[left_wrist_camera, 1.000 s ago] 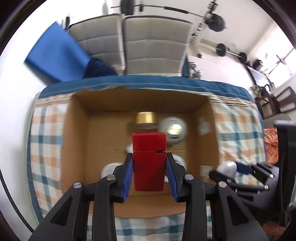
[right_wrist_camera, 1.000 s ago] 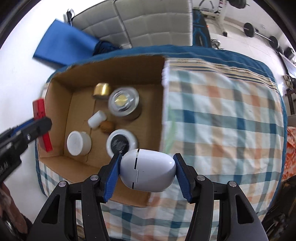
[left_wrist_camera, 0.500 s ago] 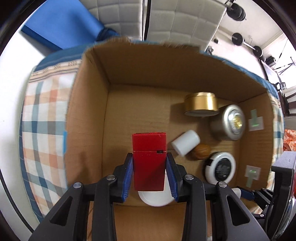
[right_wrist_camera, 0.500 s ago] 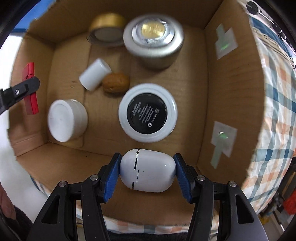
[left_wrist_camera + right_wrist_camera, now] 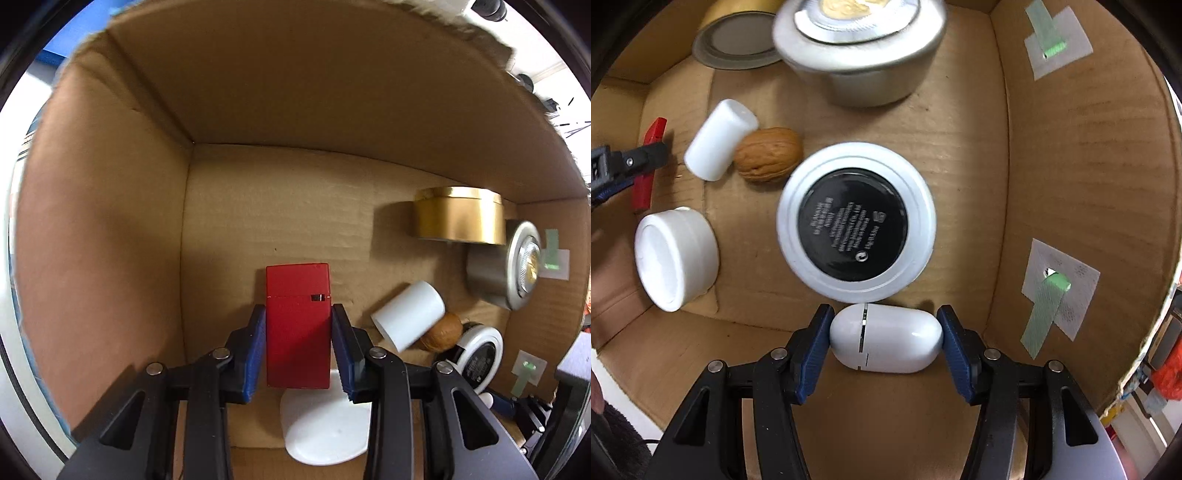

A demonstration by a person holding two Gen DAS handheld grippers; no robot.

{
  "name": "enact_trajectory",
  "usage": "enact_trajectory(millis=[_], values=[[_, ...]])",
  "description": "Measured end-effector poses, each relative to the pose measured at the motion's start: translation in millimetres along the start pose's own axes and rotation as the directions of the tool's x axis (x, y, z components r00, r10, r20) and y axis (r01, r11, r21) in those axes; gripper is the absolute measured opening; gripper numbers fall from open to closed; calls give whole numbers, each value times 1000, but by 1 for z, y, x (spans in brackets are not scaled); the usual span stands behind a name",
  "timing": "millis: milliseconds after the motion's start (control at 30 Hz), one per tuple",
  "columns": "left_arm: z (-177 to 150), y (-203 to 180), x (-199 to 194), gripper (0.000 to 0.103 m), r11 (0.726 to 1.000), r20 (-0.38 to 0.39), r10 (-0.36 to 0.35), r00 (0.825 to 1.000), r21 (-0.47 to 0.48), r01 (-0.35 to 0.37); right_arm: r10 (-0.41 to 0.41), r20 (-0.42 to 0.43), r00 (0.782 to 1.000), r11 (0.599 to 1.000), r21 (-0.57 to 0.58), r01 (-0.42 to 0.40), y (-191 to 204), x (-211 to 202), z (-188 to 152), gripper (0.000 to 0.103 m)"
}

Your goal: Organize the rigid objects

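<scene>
Inside a cardboard box point(image 5: 110, 229), the left tongs point(image 5: 298, 345) were clamped on a red case point(image 5: 297, 325); the right tongs point(image 5: 885, 341) were clamped on a white case point(image 5: 886, 338), just behind a black-lidded jar point(image 5: 855, 225).

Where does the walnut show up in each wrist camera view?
Left wrist: walnut low at right, between the white cylinder and the black-lidded jar.
Right wrist: walnut upper left of centre, beside the same cylinder.
Shared landmark: that white cylinder.
</scene>
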State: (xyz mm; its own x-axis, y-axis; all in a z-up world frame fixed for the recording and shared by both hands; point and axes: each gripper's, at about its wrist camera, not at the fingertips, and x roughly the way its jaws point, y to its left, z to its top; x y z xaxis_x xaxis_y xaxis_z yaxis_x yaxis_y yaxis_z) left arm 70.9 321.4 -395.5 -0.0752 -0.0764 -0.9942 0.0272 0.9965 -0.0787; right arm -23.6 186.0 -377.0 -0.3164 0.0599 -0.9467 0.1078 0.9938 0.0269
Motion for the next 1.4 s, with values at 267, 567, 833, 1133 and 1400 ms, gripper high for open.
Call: enact_trajectory(millis=[267,567,833,1133,1400], values=[[6,-1,2,32,1000,-14,15,1000,2,-15,8,-25,1000,1000,22,-8,-13,8,8,60],[-1,-6,-16,45,999,1,35,999,-23,-35,56,-27,998,998,36,-55,-20,-6,18,69],[-33,-27,-58,75,999,87,32,996,-16,-31,68,43,997,998,12,-69,-23,-49,21,72],[-60,-25,-107,103,999,179,30,983,-31,-25,71,152,986,997,-15,-69,-19,-98,9,90],[-85,-32,-137,103,998,258,56,965,-21,-53,80,249,965,996,-46,-71,-24,-108,-14,103]])
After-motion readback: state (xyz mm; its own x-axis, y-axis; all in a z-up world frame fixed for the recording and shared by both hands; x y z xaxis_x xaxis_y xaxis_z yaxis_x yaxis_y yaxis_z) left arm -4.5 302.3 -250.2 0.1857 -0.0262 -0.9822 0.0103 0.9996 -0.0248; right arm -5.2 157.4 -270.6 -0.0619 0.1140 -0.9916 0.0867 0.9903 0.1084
